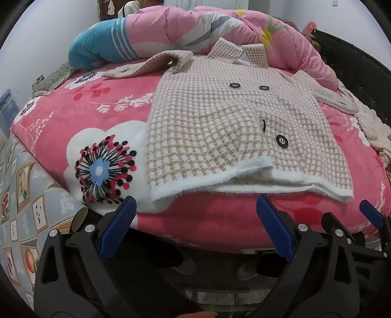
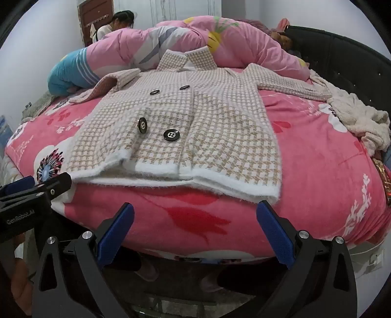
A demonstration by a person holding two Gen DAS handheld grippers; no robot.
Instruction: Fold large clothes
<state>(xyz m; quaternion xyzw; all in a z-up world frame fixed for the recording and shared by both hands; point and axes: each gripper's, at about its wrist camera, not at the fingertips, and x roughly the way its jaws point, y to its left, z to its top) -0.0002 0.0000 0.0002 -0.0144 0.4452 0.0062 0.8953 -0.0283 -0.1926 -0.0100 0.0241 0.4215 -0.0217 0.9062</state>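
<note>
A big checked jacket (image 1: pixel 220 117) lies flat on a bed, on top of a pink blanket (image 1: pixel 73 117) with white flowers on it. The jacket is beige and white, with a fluffy white edge along the bottom, and that edge sits near the front side of the bed. Four round black buttons (image 2: pixel 171 135) show on its front. One sleeve (image 1: pixel 146 66) reaches out to the left and the other sleeve (image 2: pixel 288 83) reaches out to the right. The collar is at the far end, up against a puffy pink quilt (image 2: pixel 244 49). A blue pillow with white stripes (image 1: pixel 97 49) lies at the far left. A bunch of cream fuzzy cloth (image 2: pixel 361 119) sits at the right side of the bed. The left tongs (image 1: pixel 195 225) are wide apart and hold nothing; they hang just in front of the jacket's bottom edge, near its left half. The right tongs (image 2: pixel 195 227) are wide apart too, with nothing in them, just in front of the right half of the bottom edge. A person (image 2: pixel 117 23) is far back behind the quilt.
</note>
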